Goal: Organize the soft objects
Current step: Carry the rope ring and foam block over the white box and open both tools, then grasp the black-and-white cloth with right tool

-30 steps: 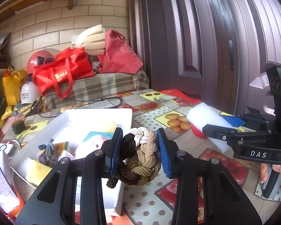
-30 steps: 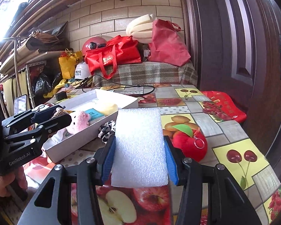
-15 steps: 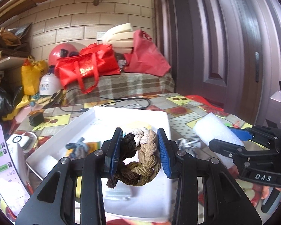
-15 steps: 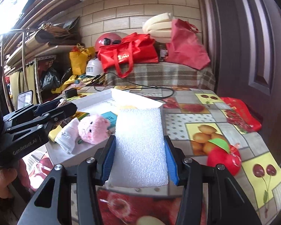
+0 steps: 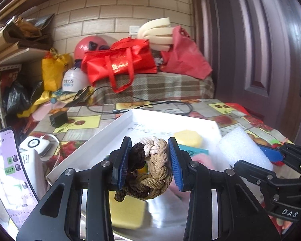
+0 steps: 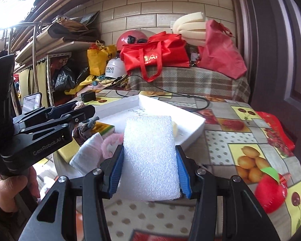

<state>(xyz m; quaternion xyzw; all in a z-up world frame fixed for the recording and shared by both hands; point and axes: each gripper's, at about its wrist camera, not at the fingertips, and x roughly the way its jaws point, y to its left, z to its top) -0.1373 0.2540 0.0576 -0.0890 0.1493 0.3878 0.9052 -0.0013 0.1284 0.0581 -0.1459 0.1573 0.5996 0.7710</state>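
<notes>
My left gripper (image 5: 149, 161) is shut on a braided rope knot (image 5: 152, 168) in brown, tan and cream, held above the white tray (image 5: 102, 142). My right gripper (image 6: 150, 170) is shut on a white foam block (image 6: 150, 156), held at the tray's near right corner (image 6: 192, 128). The tray holds a yellow sponge (image 5: 187, 138), a yellow pad (image 5: 126, 210), a pink plush (image 6: 112, 143), a white cloth (image 6: 88, 154) and a green-yellow sponge (image 6: 103, 128). The foam block also shows in the left wrist view (image 5: 242, 150), and the left gripper in the right wrist view (image 6: 78, 110).
A red apple-shaped plush (image 6: 271, 190) lies on the fruit-print tablecloth (image 6: 248, 156) at right. A phone (image 5: 10, 176) and a white device (image 5: 34, 144) stand left of the tray. A black charger (image 5: 58, 118) and cable lie behind it. Red bags (image 5: 120, 64) sit at the back.
Both grippers have moved left over the tray, each still holding its object. The tray now lies directly under the left gripper.
</notes>
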